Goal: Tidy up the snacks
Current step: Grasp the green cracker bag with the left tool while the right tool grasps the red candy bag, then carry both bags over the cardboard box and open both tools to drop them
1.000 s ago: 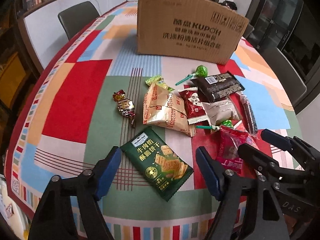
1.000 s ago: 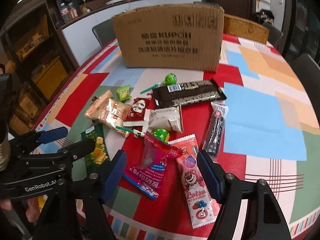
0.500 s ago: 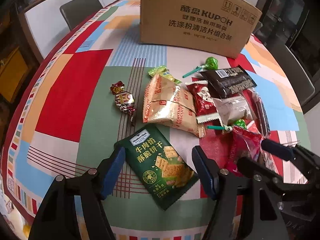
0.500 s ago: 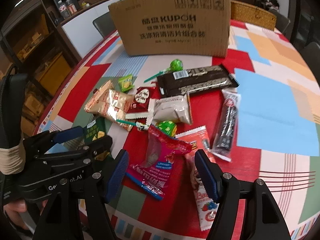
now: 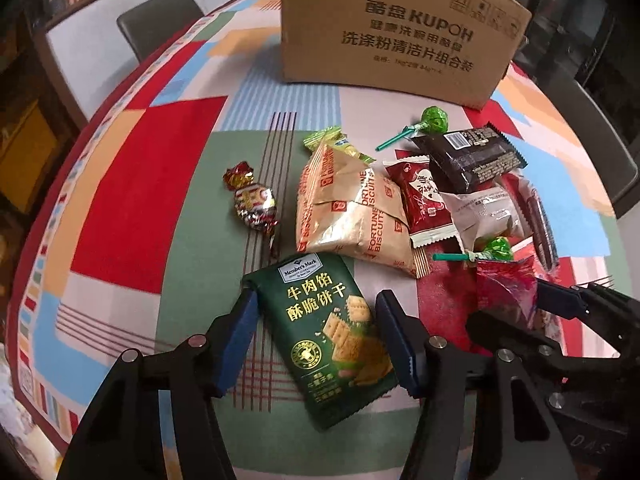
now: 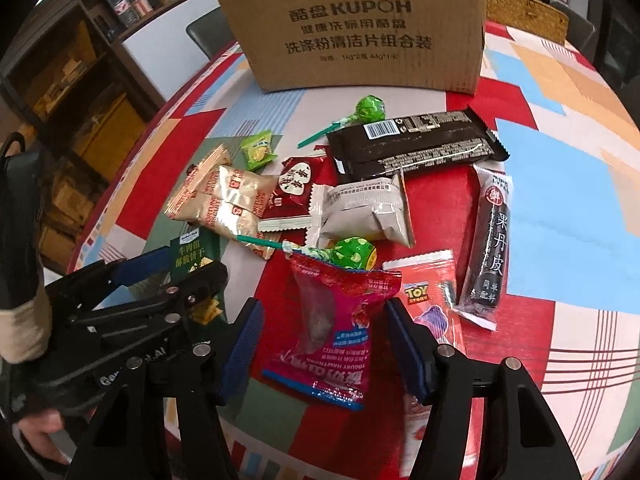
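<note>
Several snacks lie on a colourful tablecloth before a cardboard box, which also shows in the right wrist view. My left gripper is open, its jaws standing either side of a green cracker packet. My right gripper is open, its jaws either side of a pink yogurt hawthorn packet. Close by lie a tan Fortune Biscuits bag, a dark chocolate bar, two green lollipops, a white pouch and a foil candy.
A long black fruit-leather stick and a Toy Story packet lie right of the pink packet. The left gripper shows in the right wrist view. A grey chair stands beyond the table's far left edge.
Both grippers have moved forward and down: the left one now straddles the green cracker packet, the right one straddles the pink packet. Both stay open.
</note>
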